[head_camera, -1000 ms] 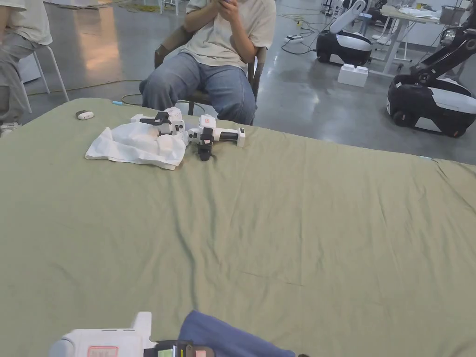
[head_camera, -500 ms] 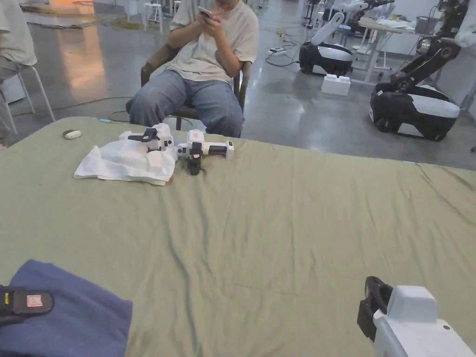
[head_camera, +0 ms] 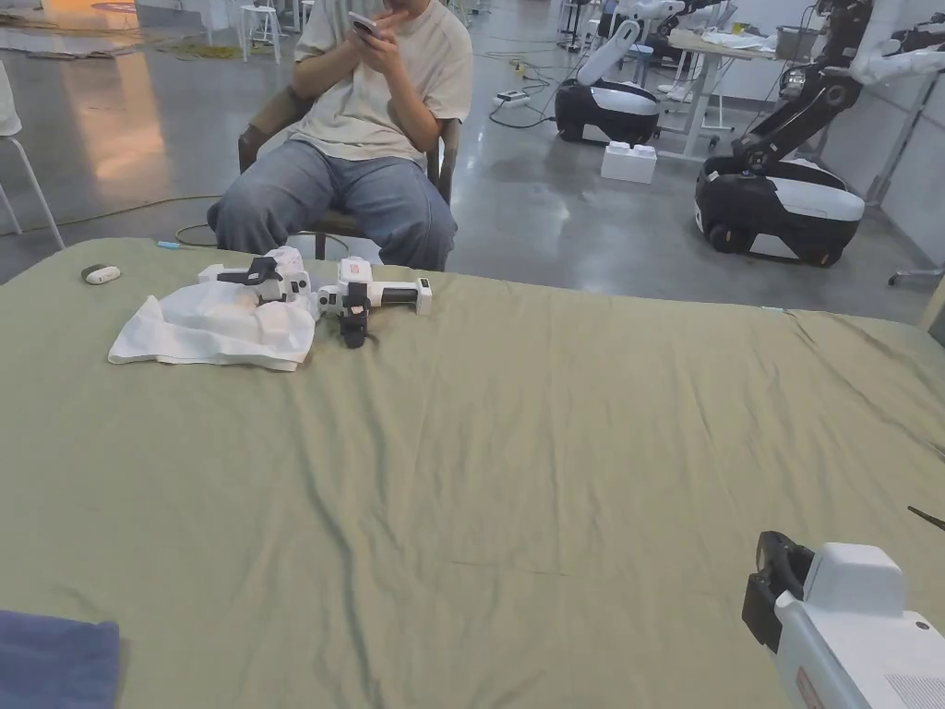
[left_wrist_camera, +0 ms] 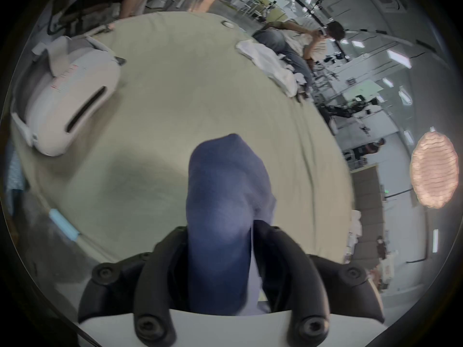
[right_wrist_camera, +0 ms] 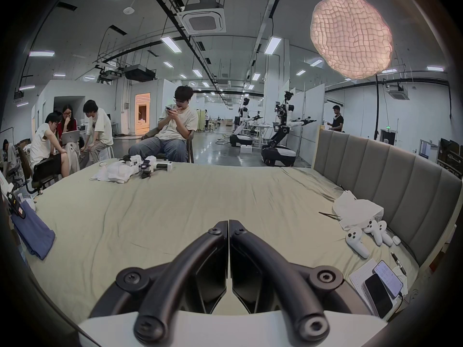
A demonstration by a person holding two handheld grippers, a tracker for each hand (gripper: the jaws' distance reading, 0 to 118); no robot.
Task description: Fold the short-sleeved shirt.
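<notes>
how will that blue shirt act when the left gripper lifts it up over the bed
Probably floppy: the blue shirt bunches into a soft fold between the left gripper jaws, which press on it. It should hang and swing, as its loose end droops over the green sheet. It looks light, and its matte weave seems unlikely to slip.

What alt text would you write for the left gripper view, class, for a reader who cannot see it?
The left hand-held gripper is shut on a bunched fold of the blue shirt, held above an olive-green sheet. The right hand-held gripper's white body lies further off, with a white cloth at the far edge.
</notes>
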